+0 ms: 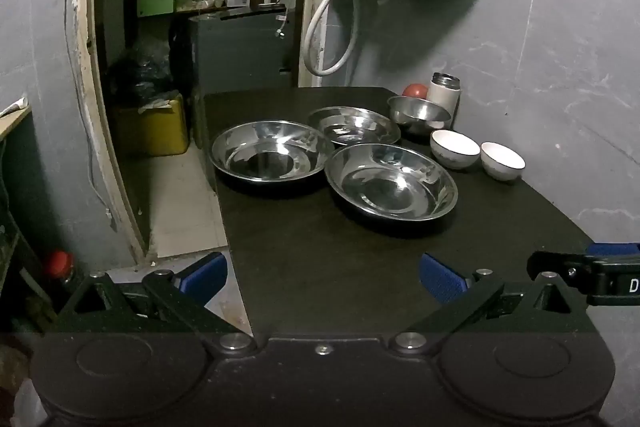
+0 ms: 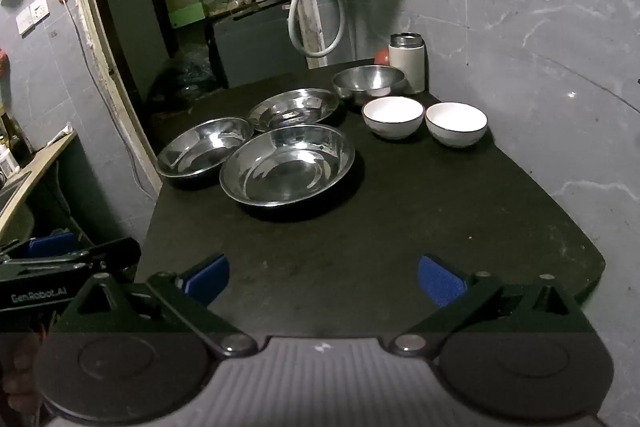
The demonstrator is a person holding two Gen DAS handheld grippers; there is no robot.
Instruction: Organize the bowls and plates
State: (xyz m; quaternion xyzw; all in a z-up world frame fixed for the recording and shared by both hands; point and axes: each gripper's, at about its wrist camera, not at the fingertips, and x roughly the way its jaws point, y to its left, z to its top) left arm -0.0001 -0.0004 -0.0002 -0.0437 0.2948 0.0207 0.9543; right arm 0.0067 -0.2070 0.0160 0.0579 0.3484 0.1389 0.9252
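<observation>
Both grippers, left gripper [image 1: 323,277] and right gripper [image 2: 323,279], hung wide and empty over the near edge of the dark tabletop [image 2: 360,247]. Ahead toward the far edge sat three shallow round steel plates [image 2: 287,165], touching or overlapping, left side, nearer the left gripper. One steel bowl [image 2: 369,79] and two white ceramic bowls [image 2: 393,117] sat by the far right corner, nearer the right gripper.

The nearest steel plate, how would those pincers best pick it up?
Probably by the near rim of the nearest steel plate, coming in low from the front. It lies flat, too wide to straddle; its flared lip is free there, while the far side crowds other plates.
</observation>
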